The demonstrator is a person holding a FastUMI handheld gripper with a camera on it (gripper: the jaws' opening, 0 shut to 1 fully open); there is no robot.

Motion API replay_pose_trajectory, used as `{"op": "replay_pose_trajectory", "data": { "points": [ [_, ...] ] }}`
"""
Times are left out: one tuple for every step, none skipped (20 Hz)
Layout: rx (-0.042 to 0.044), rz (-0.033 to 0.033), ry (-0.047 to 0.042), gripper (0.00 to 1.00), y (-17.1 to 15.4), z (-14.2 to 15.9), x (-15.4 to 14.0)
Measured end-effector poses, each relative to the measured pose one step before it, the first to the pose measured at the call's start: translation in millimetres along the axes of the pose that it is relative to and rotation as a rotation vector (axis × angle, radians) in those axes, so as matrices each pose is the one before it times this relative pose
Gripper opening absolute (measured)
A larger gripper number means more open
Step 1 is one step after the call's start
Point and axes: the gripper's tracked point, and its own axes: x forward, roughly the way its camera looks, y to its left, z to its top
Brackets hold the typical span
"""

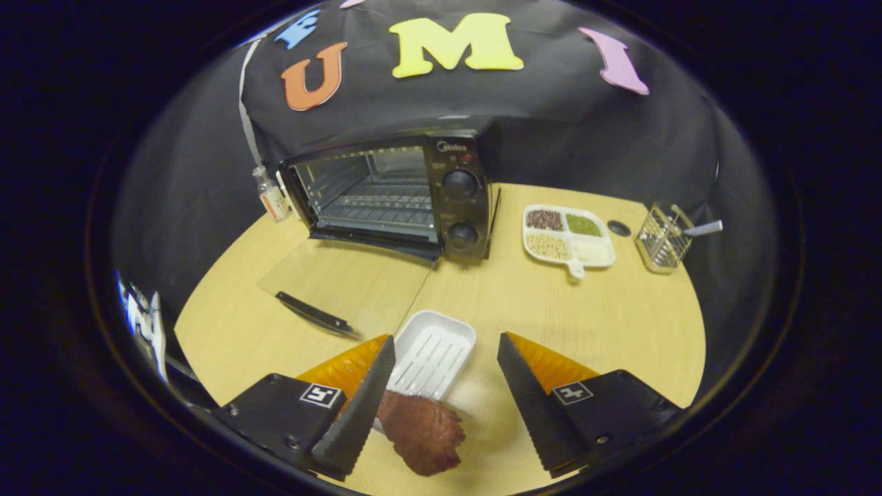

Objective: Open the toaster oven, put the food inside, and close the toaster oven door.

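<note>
Toaster oven: black boxy toaster oven (396, 196) standing at the far side of the round light-wood table (606, 324), against the black cloth wall.
Oven door: clear glass door (344, 279) folded all the way down, lying flat on the table in front of the oven mouth; its black bar handle (313, 313) is at the edge nearest the fingers.
Oven interior: wire rack (382, 207) visible inside the cavity, nothing resting on it.
Oven controls: two round black knobs (460, 184), one above the other on the panel to the right of the opening.
Food: reddish-brown slab of meat (422, 432) lying on the table near the fingers, just beside the inner edge of the left one and overlapping the near edge of the tray; whether it touches that finger cannot be told.
Tray: white ribbed rectangular plastic tray (433, 351), sitting between the fingertips and slightly ahead of them.
Gripper: gripper (446, 351) spread wide, holding nothing, with tray and meat in the gap.
Divided dish: white compartment plate (598, 256) to the right of the oven, holding dark, green and pale beans in separate sections.
Wire basket: small metal mesh holder (661, 241) beyond the plate, with a utensil handle sticking out.
Bottle: small clear bottle with an orange label (270, 194) just left of the oven.
</note>
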Motion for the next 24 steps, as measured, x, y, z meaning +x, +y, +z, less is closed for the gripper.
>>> {"op": "replay_pose_trajectory", "data": {
  "points": [
    [0.04102,0.04216,0.03219,0.94,-0.58,-10.45,-1.52],
    [0.03677,0.03970,0.02705,0.89,-1.31,-10.40,-0.40],
    [0.04143,0.03648,0.01586,0.86,0.34,-6.98,1.16],
    [0.03891,0.03306,0.02080,0.82,1.28,-8.06,1.92],
    [0.04462,0.03933,0.02718,0.76,2.13,-8.38,-0.22],
    [0.04466,0.03449,0.02636,0.70,3.70,-6.00,2.07],
    [0.04685,0.03321,0.03085,0.67,3.99,-7.84,2.29],
    [0.03882,0.03713,0.02340,0.60,3.74,-8.17,0.13],
    [0.03980,0.03497,0.01906,0.55,3.79,-4.70,1.42],
    [0.03279,0.00605,0.00609,0.51,-0.97,-2.73,0.35],
    [0.01753,-0.00164,-0.00704,0.47,-2.91,1.86,-0.25],
    [0.01040,0.00117,-0.00322,0.39,1.03,1.73,-1.27],
    [0.00360,0.00144,-0.00465,0.36,-0.16,2.21,-0.73],
    [-0.00319,-0.00875,-0.00004,0.30,-2.31,0.00,-1.55],
    [-0.00205,-0.01829,-0.01085,0.27,-1.56,3.29,-3.62],
    [-0.00003,-0.01695,-0.02069,0.24,-0.02,3.36,-6.07],
    [-0.00174,-0.00431,-0.01762,0.21,2.29,4.34,-6.71],
    [0.00171,0.00150,-0.02147,0.19,5.91,2.73,-7.16],
    [-0.00363,0.00155,-0.02898,0.19,7.62,4.82,-8.69],
    [-0.01192,-0.00729,-0.02670,0.18,7.76,4.73,-10.11],
    [-0.01011,-0.00610,-0.02032,0.18,7.06,3.74,-6.23],
    [-0.00484,0.00047,-0.02484,0.18,12.38,3.47,-8.27],
    [-0.00020,0.00909,-0.01968,0.18,14.56,1.28,-7.07],
    [0.00042,0.01369,-0.01874,0.18,16.74,-0.58,-5.94]
  ]
}}
